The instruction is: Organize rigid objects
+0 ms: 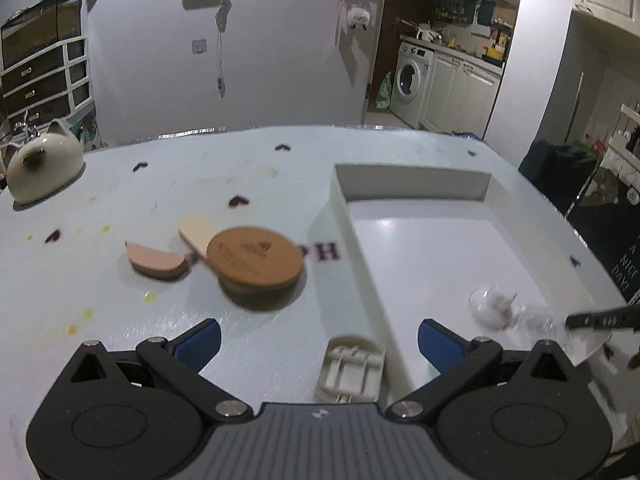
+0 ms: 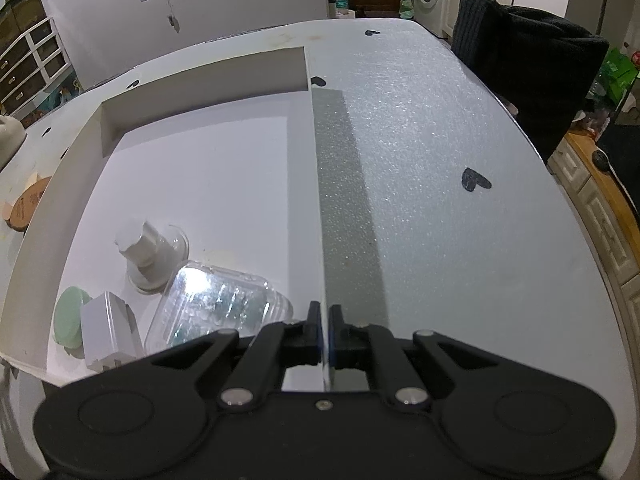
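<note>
Nearest the right-hand camera, the right gripper is pressed together on the thin right wall of the shallow white tray, pinching that wall and, by my reading, steadying the tray. The left gripper stands spread wide with nothing between its blue-padded fingers; just under it a small grey ribbed plastic piece lies on the table against the tray's left wall. Probably the step in hand is fetching the next loose object, so the left gripper should settle before closing, since its view is smeared, and take a piece squarely by its edges, lifting it clear of the wall rather than dragging it over. In the tray's near left corner sit a pale green disc, a white rectangular block, a clear plastic lidded box and a grey-white suction-cup knob, crowded together, some touching; the far half of the tray is bare, so there is room. Beyond, on the pale blue table, wait a round brown wooden coaster lying over a pale wooden slat, and a pink half-round block beside them. Farthest back, at the left edge of the table, stands a cream ceramic cat-eared teapot.
</note>
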### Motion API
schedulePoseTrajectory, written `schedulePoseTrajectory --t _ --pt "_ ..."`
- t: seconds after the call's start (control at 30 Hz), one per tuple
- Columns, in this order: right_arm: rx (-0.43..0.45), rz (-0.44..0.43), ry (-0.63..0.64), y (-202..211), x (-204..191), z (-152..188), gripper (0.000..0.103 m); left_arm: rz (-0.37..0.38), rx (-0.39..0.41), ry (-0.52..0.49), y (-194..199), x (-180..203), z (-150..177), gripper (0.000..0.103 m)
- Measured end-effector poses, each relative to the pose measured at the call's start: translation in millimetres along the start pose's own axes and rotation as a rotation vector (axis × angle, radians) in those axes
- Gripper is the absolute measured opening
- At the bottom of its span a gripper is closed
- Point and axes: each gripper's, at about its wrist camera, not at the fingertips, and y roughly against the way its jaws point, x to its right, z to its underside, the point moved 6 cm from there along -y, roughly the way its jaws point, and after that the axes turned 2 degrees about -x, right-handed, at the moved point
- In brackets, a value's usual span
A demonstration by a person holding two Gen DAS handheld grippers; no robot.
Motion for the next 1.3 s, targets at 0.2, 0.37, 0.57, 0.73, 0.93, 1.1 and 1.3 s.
schedulePoseTrajectory --t 0.2,0.37,0.57,0.73,0.93,1.1,1.3 --pt "-0.006 0.001 0.007 -0.3 0.0 0.0 0.005 0.027 -0.071 -0.032 -10.9 -6.2 26.8 0.103" --pt "-0.015 0.021 0.003 -1.0 -2.1 -1.1 0.006 0.091 -0.133 -0.06 -20.2 -0.9 38.4 0.076" --pt "-0.038 0.046 0.001 -2.4 -5.2 -3.8 0.007 0.141 -0.21 -0.152 -34.4 7.5 47.1 0.043" --pt "-0.046 0.055 -0.014 -2.4 -4.8 -3.9 0.007 0.163 -0.229 -0.174 -44.4 9.1 52.4 0.021" --pt "-0.033 0.091 -0.03 -1.4 -6.9 -1.8 0.009 0.157 -0.219 -0.194 -40.4 -5.8 53.8 0.02" --pt "-0.023 0.113 -0.048 -0.5 -8.2 -0.8 0.011 0.135 -0.232 -0.177 -29.2 -27.5 64.3 0.021" --pt "-0.024 0.125 -0.062 0.1 -8.7 -0.5 0.012 0.137 -0.207 -0.138 -28.1 -36.0 67.9 0.022"
